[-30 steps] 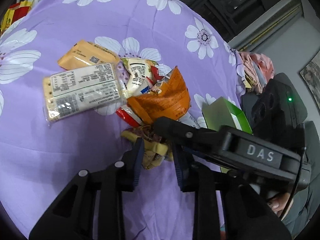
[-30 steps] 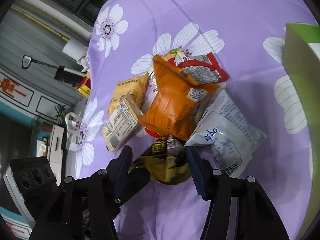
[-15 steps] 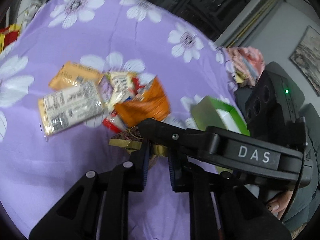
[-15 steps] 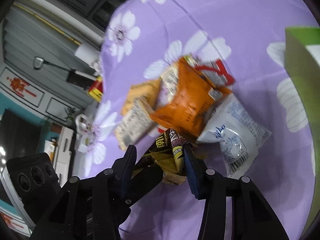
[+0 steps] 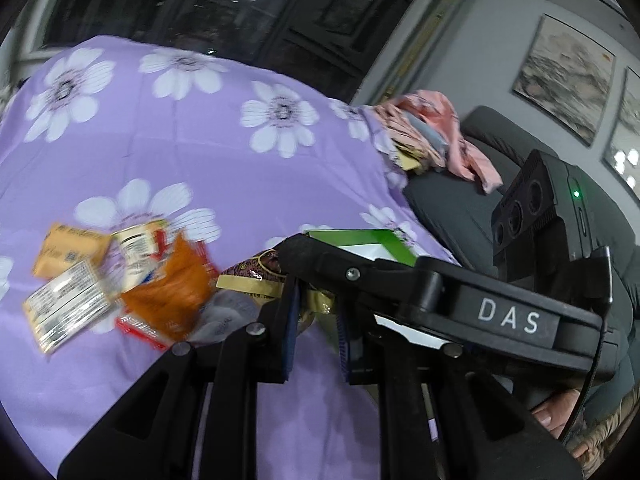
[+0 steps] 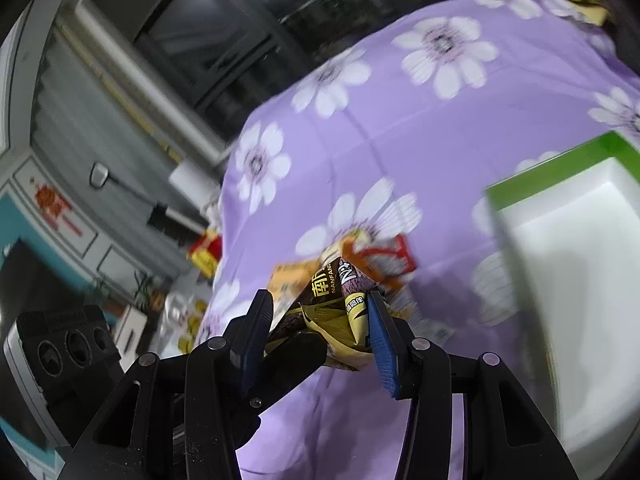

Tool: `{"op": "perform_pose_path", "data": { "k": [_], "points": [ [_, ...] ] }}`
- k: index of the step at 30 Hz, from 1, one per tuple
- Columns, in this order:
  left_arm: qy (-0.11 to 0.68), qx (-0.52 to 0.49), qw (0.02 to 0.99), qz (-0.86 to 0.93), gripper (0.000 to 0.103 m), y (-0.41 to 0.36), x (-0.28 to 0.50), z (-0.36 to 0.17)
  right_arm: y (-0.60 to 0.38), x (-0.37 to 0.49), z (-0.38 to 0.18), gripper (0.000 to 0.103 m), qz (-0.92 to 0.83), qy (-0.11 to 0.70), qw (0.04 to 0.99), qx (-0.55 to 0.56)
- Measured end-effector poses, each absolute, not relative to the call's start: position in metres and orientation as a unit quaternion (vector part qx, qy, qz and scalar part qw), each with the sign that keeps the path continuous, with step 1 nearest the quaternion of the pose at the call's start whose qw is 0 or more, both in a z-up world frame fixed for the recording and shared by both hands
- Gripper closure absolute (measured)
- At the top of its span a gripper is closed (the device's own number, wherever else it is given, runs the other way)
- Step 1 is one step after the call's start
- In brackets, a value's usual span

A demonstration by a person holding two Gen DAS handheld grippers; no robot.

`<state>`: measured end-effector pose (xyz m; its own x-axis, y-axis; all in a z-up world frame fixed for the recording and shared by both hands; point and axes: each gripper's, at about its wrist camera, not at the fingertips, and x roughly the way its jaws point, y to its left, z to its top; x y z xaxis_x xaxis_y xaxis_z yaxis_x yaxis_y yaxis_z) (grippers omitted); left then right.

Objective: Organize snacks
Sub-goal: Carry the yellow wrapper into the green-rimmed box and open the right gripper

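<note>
Both your grippers, left gripper (image 5: 316,320) & right gripper (image 6: 320,320), now have fingers clamped on the yellow-brown snack bag (image 6: 332,312). It's come up off the purple cloth (image 5: 160,152), clear of the snack pile (image 5: 160,288). Green box (image 6: 560,240) sits just to the right, prob next stop.

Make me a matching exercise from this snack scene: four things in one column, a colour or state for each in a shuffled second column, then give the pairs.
Things:
1. yellow-and-brown packet
2. box
3. orange bag
4. cloth

Descriptions:
A. purple with white flowers
B. lying in the snack pile
C. pinched by both grippers
D. green rim, white inside

Pairs: 1-C, 2-D, 3-B, 4-A
</note>
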<state>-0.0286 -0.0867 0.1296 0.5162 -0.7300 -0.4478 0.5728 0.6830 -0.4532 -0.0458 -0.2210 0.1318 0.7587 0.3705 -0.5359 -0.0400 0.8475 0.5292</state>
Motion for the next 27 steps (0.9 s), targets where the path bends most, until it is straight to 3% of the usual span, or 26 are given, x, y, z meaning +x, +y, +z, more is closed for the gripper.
{"op": "perform_pose_path", "data": {
  "k": [13,27],
  "points": [
    [0.335,-0.085,0.816,-0.464,0.087,-0.185,-0.029,0.134,-0.314,-0.086,0.144,0.054,0.008,0.275,0.91,0.311],
    [0.39,-0.052,0.782,-0.483,0.087,-0.24,-0.024,0.104,-0.37,-0.094,0.111,0.054,-0.058,0.301,0.876,0.372]
  ]
}}
